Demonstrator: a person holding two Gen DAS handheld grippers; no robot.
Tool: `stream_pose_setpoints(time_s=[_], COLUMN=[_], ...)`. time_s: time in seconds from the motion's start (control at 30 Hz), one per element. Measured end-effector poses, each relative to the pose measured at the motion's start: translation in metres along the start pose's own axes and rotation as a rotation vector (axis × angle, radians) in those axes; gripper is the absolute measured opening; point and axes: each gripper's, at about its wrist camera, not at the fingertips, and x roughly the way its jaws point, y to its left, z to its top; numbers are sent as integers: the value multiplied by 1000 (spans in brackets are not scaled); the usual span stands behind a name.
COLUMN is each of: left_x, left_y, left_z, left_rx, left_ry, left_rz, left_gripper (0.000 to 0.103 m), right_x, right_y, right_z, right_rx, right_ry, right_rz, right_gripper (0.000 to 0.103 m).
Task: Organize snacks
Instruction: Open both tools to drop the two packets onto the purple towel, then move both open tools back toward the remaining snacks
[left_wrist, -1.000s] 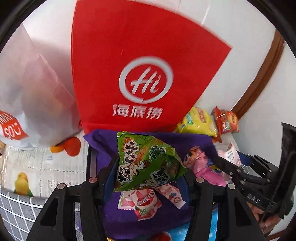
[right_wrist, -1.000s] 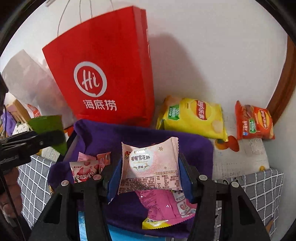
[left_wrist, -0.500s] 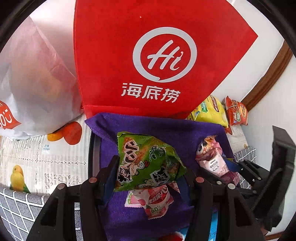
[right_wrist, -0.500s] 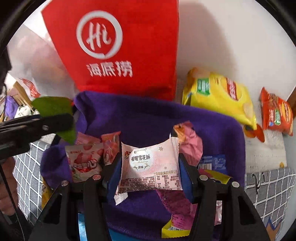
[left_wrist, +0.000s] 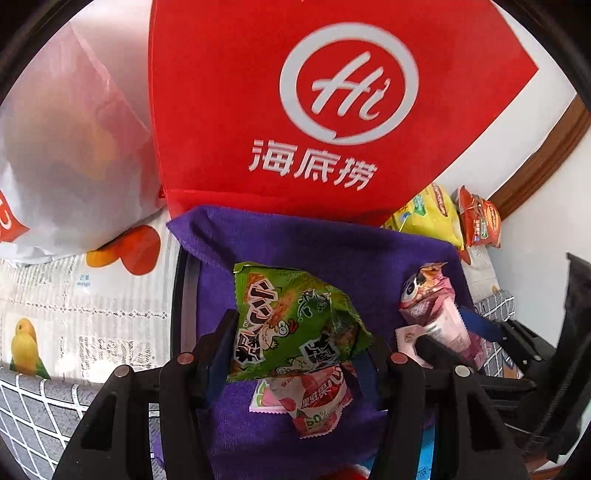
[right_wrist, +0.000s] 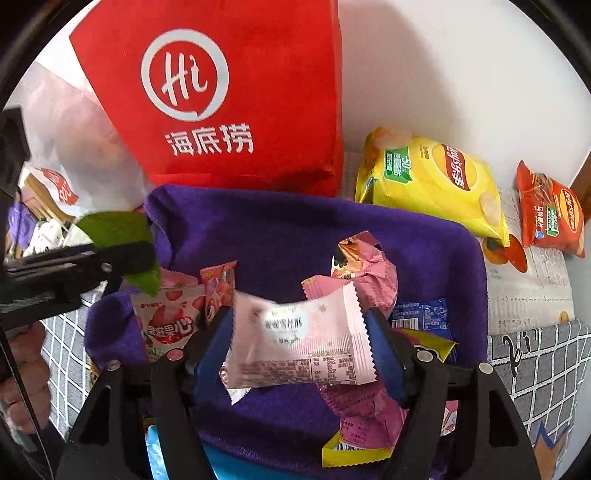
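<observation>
My left gripper is shut on a green snack packet and holds it over a basket lined with purple cloth. My right gripper has its jaws wider than the pale pink snack packet between them; the packet is tilted and blurred over the same purple cloth. In the basket lie a strawberry candy packet, a pink wrapped snack and a blue packet. The left gripper with its green packet also shows at the left of the right wrist view.
A red tote bag stands right behind the basket against the wall. A white plastic bag is to its left. A yellow chip bag and an orange chip bag lie at the back right.
Both grippers have dropped closer to the basket. The right gripper's jaws have opened and the pink packet has tilted and slipped between them. The left still grips the green packet.
</observation>
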Motion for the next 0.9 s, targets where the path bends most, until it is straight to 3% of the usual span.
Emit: stream_pose_setpoints(time_s=[0.17,0.57,0.9], left_x=[11,18,2], left_y=[0,-18,-27], left_z=[-1,-5,-4], left_rx=[-10,33,54], left_ry=[47,74,37], left_rz=[-15,-46,-84], left_gripper=[55,56,74], right_x=[-20,-52,-58], right_y=[0,-9,-9], right_z=[0,3,4], right_rx=[5,19,22], right_ry=[-35,-129,-151], right_rz=[14,-21,-51], right_gripper=[73,73,73])
